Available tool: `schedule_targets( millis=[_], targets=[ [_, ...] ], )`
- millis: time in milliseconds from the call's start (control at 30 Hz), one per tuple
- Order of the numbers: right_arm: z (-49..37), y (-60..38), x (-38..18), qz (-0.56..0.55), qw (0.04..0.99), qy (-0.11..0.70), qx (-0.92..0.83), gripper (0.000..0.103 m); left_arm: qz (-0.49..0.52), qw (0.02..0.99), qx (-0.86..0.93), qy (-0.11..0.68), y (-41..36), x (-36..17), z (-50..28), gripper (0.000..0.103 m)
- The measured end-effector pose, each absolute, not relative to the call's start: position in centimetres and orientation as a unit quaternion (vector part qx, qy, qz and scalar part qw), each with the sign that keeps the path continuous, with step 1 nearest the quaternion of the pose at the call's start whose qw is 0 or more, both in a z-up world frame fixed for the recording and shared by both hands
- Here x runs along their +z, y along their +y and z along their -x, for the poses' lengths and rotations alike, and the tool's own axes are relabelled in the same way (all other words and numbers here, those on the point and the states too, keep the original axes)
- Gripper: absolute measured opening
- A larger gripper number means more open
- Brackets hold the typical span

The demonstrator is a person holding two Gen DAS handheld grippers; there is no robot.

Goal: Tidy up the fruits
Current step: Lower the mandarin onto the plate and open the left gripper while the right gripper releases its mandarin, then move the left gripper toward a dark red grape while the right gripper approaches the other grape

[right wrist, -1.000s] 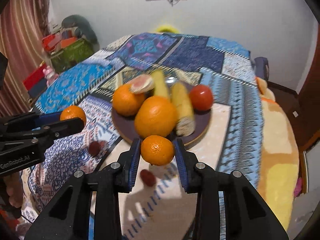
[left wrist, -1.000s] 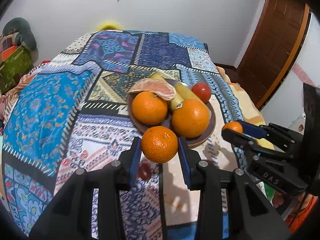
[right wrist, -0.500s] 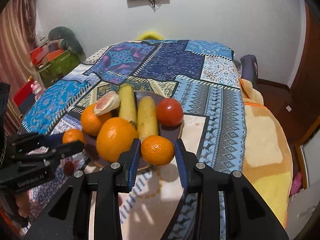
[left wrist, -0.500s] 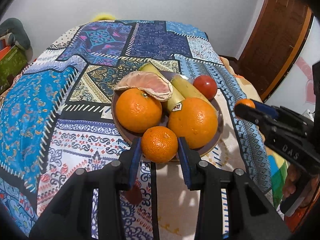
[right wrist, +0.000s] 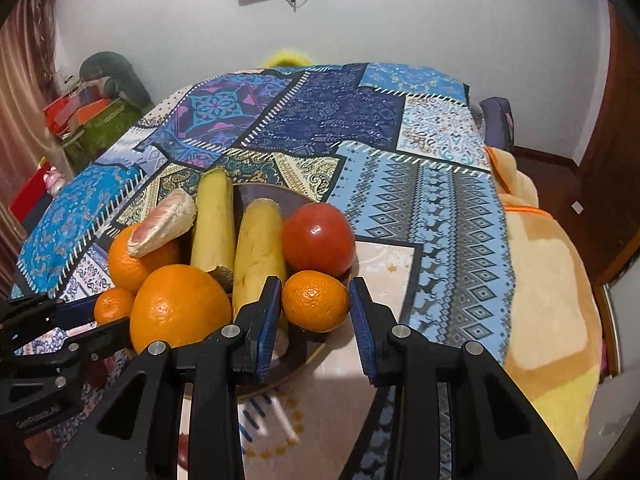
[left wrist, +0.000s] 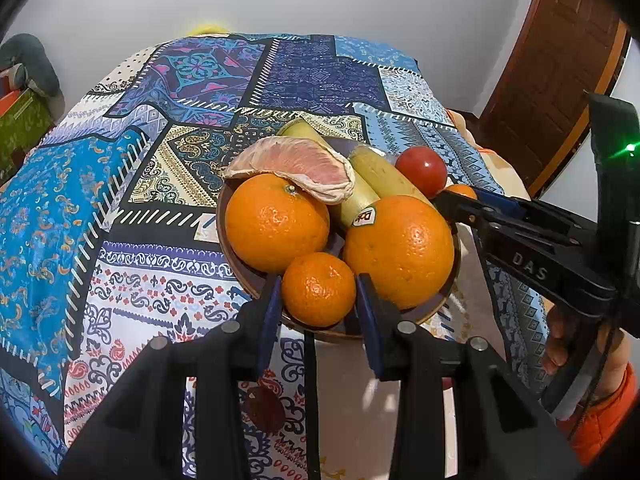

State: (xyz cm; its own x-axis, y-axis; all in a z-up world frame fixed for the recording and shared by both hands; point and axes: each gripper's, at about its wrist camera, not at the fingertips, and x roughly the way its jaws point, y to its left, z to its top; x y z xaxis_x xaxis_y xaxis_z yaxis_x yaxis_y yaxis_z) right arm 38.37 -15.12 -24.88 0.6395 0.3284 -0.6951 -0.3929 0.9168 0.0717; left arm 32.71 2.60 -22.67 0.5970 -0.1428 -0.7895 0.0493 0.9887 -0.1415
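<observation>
A brown plate (left wrist: 256,280) on the patchwork bedspread holds two large oranges (left wrist: 276,220) (left wrist: 400,248), two bananas (left wrist: 380,176), a pomelo segment (left wrist: 292,168) and a red tomato (left wrist: 422,170). My left gripper (left wrist: 318,292) is shut on a small mandarin (left wrist: 318,288) at the plate's near rim, between the oranges. My right gripper (right wrist: 314,300) is shut on another mandarin (right wrist: 314,300) at the plate's right side, just below the tomato (right wrist: 318,238). Each gripper shows in the other's view (left wrist: 460,200) (right wrist: 108,312).
A dark red fruit (left wrist: 264,408) lies on the bedspread in front of the plate. A yellow blanket (right wrist: 552,280) covers the bed's right edge. Bags and boxes (right wrist: 88,116) stand at the left wall. A wooden door (left wrist: 560,60) is at the right.
Both grippers moved in toward the plate with their mandarins. The mandarins now sit at the plate's rim, left one at the front, right one beside the tomato.
</observation>
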Motion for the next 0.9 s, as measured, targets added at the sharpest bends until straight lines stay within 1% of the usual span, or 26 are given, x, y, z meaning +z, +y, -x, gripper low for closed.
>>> schedule_targets(
  millis=[67, 133, 200, 233, 300, 333, 367, 900],
  targets=[
    [-38.5, -15.2, -25.0, 0.042, 0.904, 0.376, 0.197, 0.032, 0.047, 0.893, -0.052, 0.445, 2.5, -22.7, -32.7, 0.038],
    [-38.7, -15.3, -25.0, 0.039, 0.903, 0.379, 0.198, 0.032, 0.041, 0.894, -0.043, 0.444, 2.5, -22.7, -32.7, 0.048],
    [-38.8, -15.4, -24.9, 0.040, 0.902, 0.382, 0.199, 0.032, 0.044, 0.893, -0.040, 0.447, 2.8, -22.8, -32.7, 0.053],
    [-38.7, -15.4, -24.9, 0.040, 0.902, 0.382, 0.199, 0.033, 0.049, 0.891, -0.040, 0.449, 3.0, -22.9, -32.7, 0.053],
    [-38.6, -15.5, -24.7, 0.041, 0.902, 0.381, 0.199, 0.037, 0.061, 0.886, -0.045, 0.457, 3.2, -23.0, -32.7, 0.053],
    [-38.4, -15.5, -24.6, 0.041, 0.902, 0.380, 0.200, 0.041, 0.063, 0.886, -0.045, 0.458, 3.3, -22.9, -32.5, 0.054],
    [-38.2, -15.5, -24.4, 0.042, 0.903, 0.378, 0.201, 0.042, 0.061, 0.887, -0.042, 0.455, 3.2, -22.7, -32.3, 0.054],
    [-31.5, -15.7, -19.4, 0.058, 0.915, 0.337, 0.213, 0.042, 0.044, 0.917, -0.028, 0.396, 3.5, -15.5, -26.1, 0.054]
  ],
)
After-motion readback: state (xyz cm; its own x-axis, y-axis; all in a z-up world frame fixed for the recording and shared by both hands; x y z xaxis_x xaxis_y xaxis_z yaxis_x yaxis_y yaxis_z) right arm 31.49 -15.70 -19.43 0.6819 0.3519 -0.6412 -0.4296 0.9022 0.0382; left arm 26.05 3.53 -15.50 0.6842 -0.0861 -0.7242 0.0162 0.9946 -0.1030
